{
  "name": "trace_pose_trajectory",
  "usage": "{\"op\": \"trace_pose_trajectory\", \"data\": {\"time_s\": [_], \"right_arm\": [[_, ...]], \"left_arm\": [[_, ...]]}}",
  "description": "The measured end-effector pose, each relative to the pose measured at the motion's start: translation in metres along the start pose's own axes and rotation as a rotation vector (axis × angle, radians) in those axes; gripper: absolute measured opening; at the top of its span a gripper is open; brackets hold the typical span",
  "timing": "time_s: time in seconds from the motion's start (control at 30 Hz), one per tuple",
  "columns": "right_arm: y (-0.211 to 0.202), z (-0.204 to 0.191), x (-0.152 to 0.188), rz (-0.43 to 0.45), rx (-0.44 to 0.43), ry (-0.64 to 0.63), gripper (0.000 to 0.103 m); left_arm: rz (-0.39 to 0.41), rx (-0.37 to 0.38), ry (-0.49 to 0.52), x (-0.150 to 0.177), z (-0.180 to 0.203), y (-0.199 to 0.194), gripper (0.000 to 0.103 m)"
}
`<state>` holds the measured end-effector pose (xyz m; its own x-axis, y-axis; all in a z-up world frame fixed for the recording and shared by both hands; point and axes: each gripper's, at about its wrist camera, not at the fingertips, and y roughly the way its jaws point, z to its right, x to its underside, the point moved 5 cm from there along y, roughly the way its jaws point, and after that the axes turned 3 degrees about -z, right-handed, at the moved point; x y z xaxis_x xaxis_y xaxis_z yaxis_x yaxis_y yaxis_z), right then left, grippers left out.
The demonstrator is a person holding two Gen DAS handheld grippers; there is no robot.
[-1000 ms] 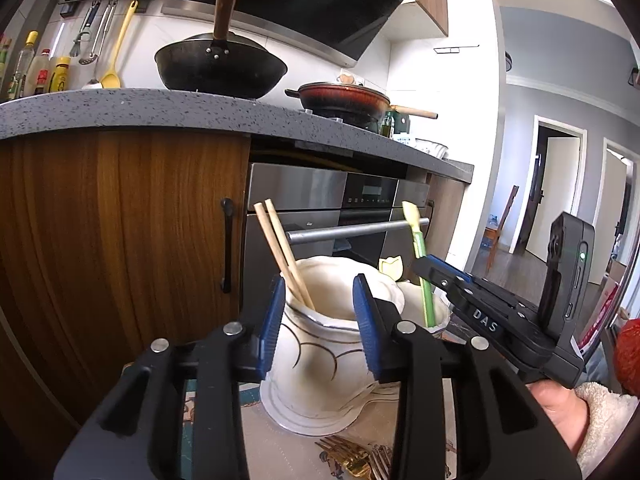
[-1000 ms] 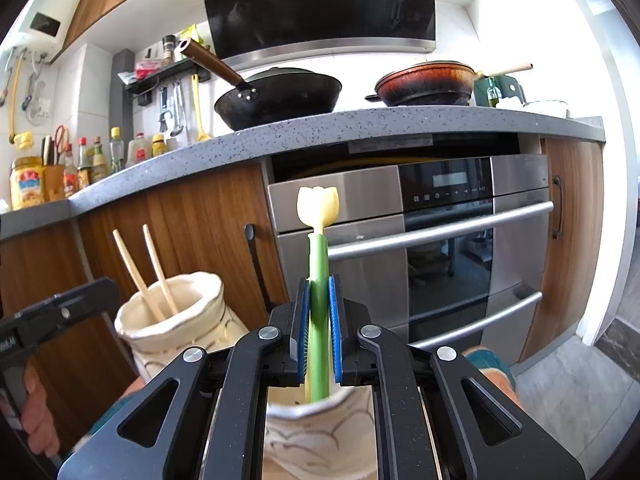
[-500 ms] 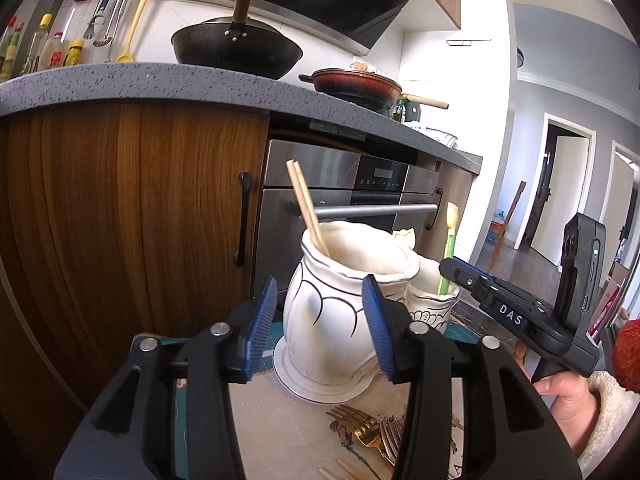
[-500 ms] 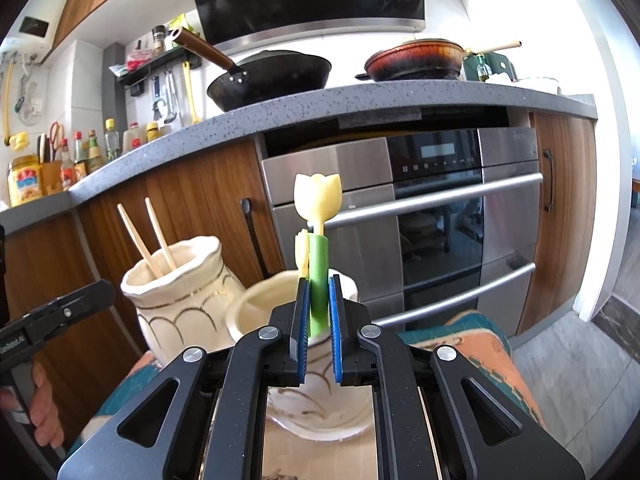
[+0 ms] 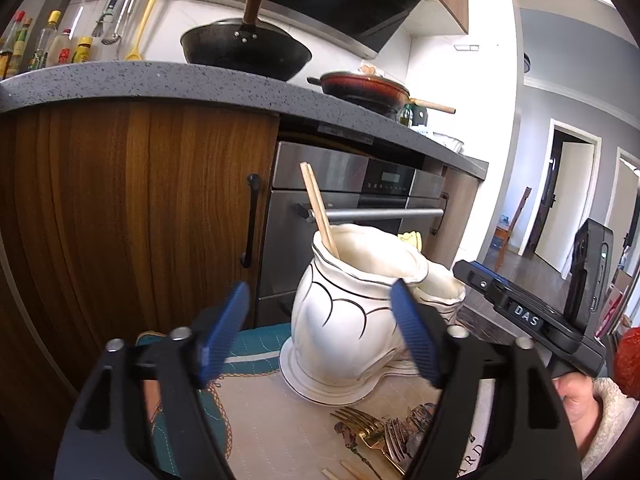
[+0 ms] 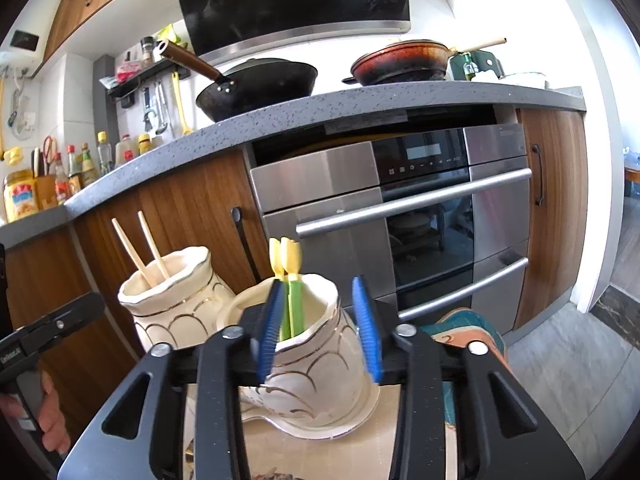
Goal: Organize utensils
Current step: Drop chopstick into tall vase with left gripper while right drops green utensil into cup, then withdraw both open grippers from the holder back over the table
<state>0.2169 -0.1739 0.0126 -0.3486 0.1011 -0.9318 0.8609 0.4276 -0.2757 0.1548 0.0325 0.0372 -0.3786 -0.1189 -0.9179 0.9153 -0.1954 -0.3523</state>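
My left gripper (image 5: pixel 320 332) has nothing between its blue pads, and its jaws are opening. Just beyond them stands a white vase (image 5: pixel 344 320) holding two wooden chopsticks (image 5: pixel 320 212). A second white vase (image 6: pixel 316 352) sits in front of my right gripper (image 6: pixel 319 328), whose jaws are also opening. Two green-handled utensils with yellow tulip tops (image 6: pixel 290 280) stand in it, free of the pads but close to the left one. The chopstick vase (image 6: pixel 176 300) is to its left. Gold forks (image 5: pixel 372 432) lie on the beige mat (image 5: pixel 280 412).
A wooden cabinet (image 5: pixel 140 220) and a steel oven (image 6: pixel 400 220) stand close behind the vases under a grey countertop (image 5: pixel 160 80) with a black wok (image 5: pixel 244 48). A hand (image 5: pixel 580 400) holds the other gripper at the right. Loose chopsticks (image 5: pixel 348 470) lie near the forks.
Both pairs of jaws have spread apart. My right gripper let go of the green utensil, which now sits lower in its vase. The chopstick vase looks farther from my left pads.
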Motion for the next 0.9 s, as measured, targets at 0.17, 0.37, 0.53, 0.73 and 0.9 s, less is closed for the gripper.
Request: {"op": "trace_pose_trajectory", "data": {"time_s": [0.17, 0.37, 0.53, 0.73, 0.9], "right_arm": [[-0.017, 0.0, 0.003, 0.016, -0.007, -0.004, 0.069], [-0.043, -0.004, 0.015, 0.002, -0.036, -0.002, 0.086], [-0.061, -0.007, 0.029, -0.037, -0.055, 0.014, 0.093], [-0.073, -0.007, 0.048, -0.092, -0.051, 0.037, 0.095], [-0.077, -0.008, 0.061, -0.131, -0.037, 0.028, 0.096]], "left_arm": [[0.012, -0.047, 0.015, 0.006, 0.001, -0.008, 0.097], [-0.009, -0.098, 0.04, 0.02, 0.004, -0.018, 0.097], [-0.054, -0.105, 0.021, 0.038, 0.007, -0.033, 0.097], [-0.195, -0.128, 0.041, 0.062, 0.019, -0.038, 0.097], [-0.29, -0.137, 0.056, 0.088, 0.029, -0.043, 0.097]]}}
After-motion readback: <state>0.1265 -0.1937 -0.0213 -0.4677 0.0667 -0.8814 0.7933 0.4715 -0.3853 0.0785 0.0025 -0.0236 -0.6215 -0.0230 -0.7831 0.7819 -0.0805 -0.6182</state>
